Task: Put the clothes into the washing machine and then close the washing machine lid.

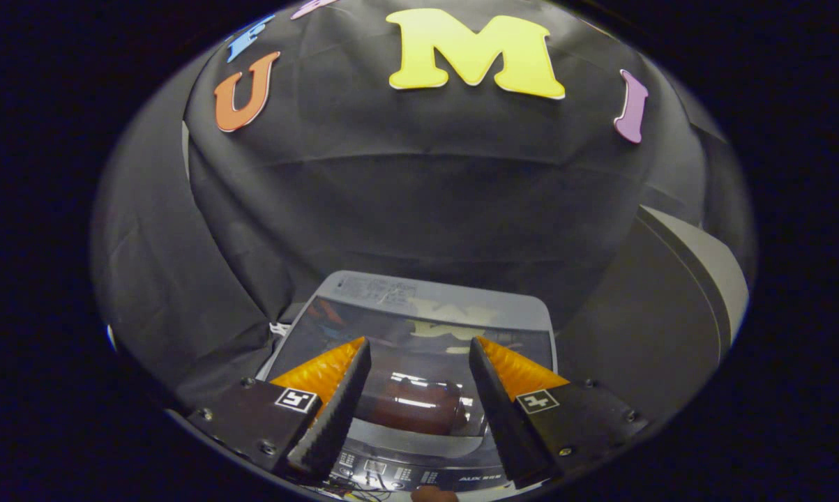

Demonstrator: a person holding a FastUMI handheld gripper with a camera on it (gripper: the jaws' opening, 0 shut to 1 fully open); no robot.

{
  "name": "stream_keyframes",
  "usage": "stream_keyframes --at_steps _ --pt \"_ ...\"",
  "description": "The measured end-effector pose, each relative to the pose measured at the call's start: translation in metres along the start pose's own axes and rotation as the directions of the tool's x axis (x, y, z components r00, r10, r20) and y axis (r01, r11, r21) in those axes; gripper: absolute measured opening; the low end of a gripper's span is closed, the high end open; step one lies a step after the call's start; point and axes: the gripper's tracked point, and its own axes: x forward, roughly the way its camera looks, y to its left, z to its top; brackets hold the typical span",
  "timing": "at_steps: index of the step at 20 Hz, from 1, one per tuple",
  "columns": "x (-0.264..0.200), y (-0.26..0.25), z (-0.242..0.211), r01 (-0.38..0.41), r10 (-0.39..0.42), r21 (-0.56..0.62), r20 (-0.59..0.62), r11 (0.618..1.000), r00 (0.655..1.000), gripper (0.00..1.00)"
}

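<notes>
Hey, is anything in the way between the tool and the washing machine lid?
Nothing visible is. The tool hangs open over the lid, fingers apart and holding nothing. The lid looks shut, with a reddish garment seen through its glass between the fingers.

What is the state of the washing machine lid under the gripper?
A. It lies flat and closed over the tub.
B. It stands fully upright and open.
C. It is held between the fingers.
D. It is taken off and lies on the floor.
A: the glass lid lies flat on top of the washing machine, with a reddish garment seen through it, and the gripper hovers open above it, holding nothing.
</notes>
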Motion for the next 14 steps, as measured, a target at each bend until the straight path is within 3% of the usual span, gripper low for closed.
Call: stream_keyframes --at_steps 8,14 --pt "-0.014 -0.004 -0.001 0.008 -0.008 0.015 0.006 1.000 1.000 0.89" --pt "-0.077 -0.016 0.004 -0.026 0.029 -0.022 0.128 0.999 0.991 0.89"
